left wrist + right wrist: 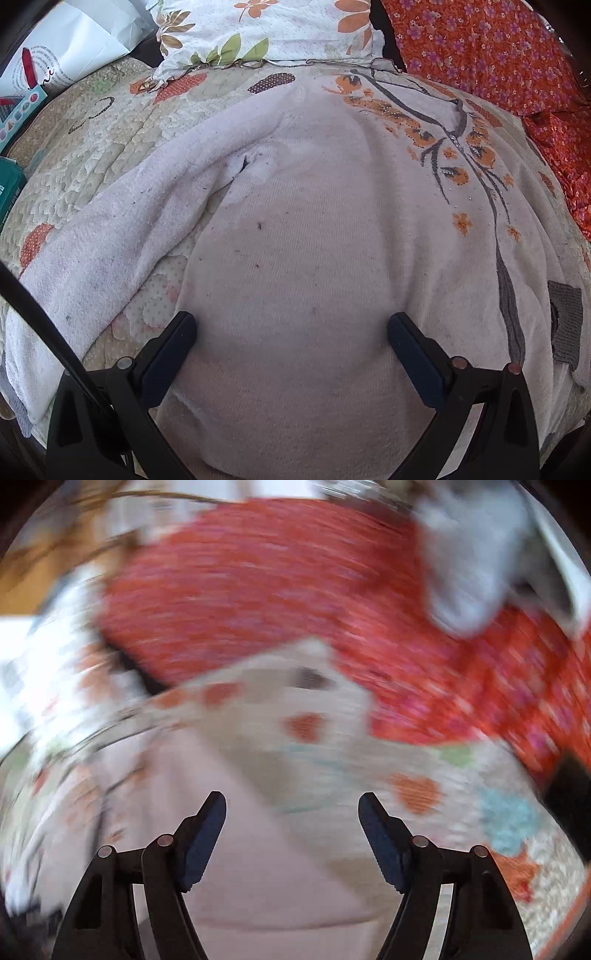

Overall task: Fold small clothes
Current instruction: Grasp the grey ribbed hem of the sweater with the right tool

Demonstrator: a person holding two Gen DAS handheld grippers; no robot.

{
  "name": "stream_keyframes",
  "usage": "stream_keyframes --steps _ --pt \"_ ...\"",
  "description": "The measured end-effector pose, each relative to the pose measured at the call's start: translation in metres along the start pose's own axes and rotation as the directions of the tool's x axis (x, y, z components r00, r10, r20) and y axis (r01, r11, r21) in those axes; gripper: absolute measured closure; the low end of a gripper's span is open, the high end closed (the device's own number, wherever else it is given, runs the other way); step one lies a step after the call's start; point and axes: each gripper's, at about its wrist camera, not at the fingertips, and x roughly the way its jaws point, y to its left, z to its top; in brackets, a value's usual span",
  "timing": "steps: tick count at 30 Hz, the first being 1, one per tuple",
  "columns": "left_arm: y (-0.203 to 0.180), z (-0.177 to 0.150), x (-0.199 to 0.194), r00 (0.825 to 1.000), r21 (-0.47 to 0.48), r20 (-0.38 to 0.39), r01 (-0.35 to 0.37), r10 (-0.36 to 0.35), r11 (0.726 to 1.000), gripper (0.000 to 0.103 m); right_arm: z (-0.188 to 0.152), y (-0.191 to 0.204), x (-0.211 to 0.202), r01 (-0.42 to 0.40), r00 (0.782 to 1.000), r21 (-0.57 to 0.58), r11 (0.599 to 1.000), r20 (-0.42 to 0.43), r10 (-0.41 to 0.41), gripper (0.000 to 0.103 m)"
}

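Observation:
A pale pink-white knit sweater (314, 229) with an orange and grey flower print lies spread on the quilted bedspread (122, 147). One sleeve (122, 221) runs down to the left. My left gripper (291, 325) is open and empty, just above the sweater's lower body. The right wrist view is heavily blurred. My right gripper (291, 805) is open and empty above a pale part of the sweater (258, 867) and the bedspread (369, 738).
A floral pillow (266, 29) lies at the far edge. An orange-red flowered cloth (498, 55) lies at the right and shows in the right wrist view (277, 590). A white paper bag (70, 44) and green boxes (9, 184) sit at the left.

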Motion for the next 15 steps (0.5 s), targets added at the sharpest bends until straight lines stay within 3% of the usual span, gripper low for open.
stream_keyframes --steps 2,5,8,15 --pt "0.000 0.000 0.000 1.000 -0.001 0.001 0.000 0.000 1.000 0.000 -0.015 0.030 -0.005 -0.111 0.993 -0.078 0.991 -0.049 0.108 0.025" --pt "-0.001 -0.001 0.000 1.000 -0.003 0.003 -0.005 0.005 1.000 0.000 -0.039 0.062 -0.003 -0.221 0.967 -0.137 0.966 -0.162 0.198 0.035" --pt "-0.002 0.000 -0.001 1.000 -0.006 0.001 -0.008 0.008 1.000 0.000 -0.059 0.083 0.009 -0.268 0.942 -0.179 0.947 -0.256 0.218 0.048" --pt "-0.003 -0.001 -0.001 1.000 -0.006 0.014 -0.009 0.009 1.000 0.000 -0.071 0.081 0.006 -0.309 0.922 -0.150 0.939 -0.289 0.257 0.049"
